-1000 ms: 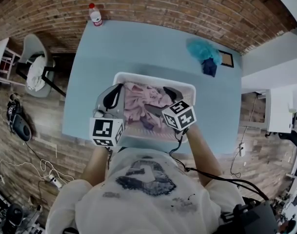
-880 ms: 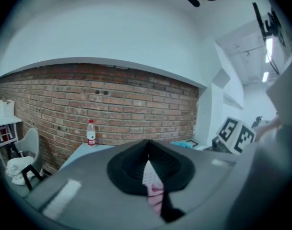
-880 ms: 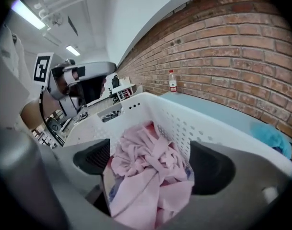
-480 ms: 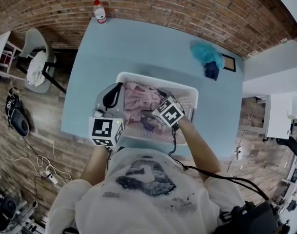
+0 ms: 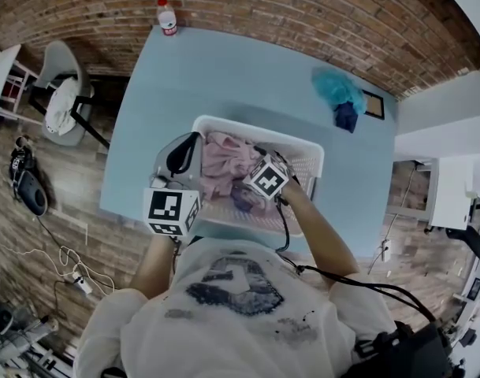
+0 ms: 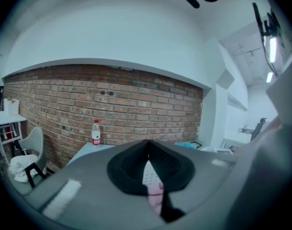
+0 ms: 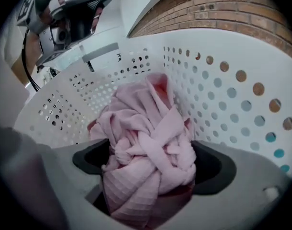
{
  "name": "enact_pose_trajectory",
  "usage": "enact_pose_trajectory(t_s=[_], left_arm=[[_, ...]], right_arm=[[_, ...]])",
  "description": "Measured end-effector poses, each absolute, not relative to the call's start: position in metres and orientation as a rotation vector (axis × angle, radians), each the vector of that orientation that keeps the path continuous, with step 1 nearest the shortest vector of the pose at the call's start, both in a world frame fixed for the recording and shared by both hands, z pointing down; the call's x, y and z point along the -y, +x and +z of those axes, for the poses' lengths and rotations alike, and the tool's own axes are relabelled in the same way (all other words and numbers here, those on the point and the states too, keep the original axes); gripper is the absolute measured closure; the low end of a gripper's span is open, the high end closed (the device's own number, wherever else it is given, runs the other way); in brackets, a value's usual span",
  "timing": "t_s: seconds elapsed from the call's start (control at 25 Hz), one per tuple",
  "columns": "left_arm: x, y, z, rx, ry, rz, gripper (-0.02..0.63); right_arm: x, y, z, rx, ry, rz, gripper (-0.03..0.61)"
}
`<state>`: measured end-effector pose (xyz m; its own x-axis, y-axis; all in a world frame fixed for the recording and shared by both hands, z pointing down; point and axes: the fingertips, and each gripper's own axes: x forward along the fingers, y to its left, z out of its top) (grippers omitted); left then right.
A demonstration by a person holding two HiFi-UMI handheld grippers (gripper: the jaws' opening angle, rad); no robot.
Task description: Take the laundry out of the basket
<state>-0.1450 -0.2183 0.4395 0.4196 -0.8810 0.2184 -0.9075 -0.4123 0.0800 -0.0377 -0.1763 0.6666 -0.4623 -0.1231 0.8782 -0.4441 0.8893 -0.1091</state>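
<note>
A white perforated laundry basket (image 5: 306, 153) stands on the light blue table (image 5: 224, 77), with crumpled pink laundry (image 5: 228, 160) inside it. My right gripper (image 5: 254, 190) reaches down into the basket. In the right gripper view its jaws (image 7: 153, 164) stand wide open, and a knotted bundle of the pink laundry (image 7: 150, 143) fills the gap between them, with the basket wall (image 7: 222, 95) behind. My left gripper (image 5: 180, 154) sits at the basket's left rim. Its tips (image 6: 146, 150) meet, and a sliver of basket and pink cloth shows below them.
A water bottle (image 5: 167, 16) stands at the table's far left corner. A teal cloth (image 5: 338, 91) with a dark blue one (image 5: 346, 116) lies at the far right. A chair (image 5: 58, 101) draped with white cloth stands left of the table, before a brick wall.
My right gripper has moved left and deeper into the basket, onto the pink laundry. The left gripper has stayed at the basket's left rim.
</note>
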Motion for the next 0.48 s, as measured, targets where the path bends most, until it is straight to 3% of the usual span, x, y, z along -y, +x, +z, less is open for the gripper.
enact_pose_trajectory(t_s=[0.48], left_arm=[[0.220, -0.146, 0.442, 1.569, 2.491, 0.230, 0.623]], right_arm=[[0.184, -0.033, 0.687, 1.983, 0.386, 0.323, 0.065]])
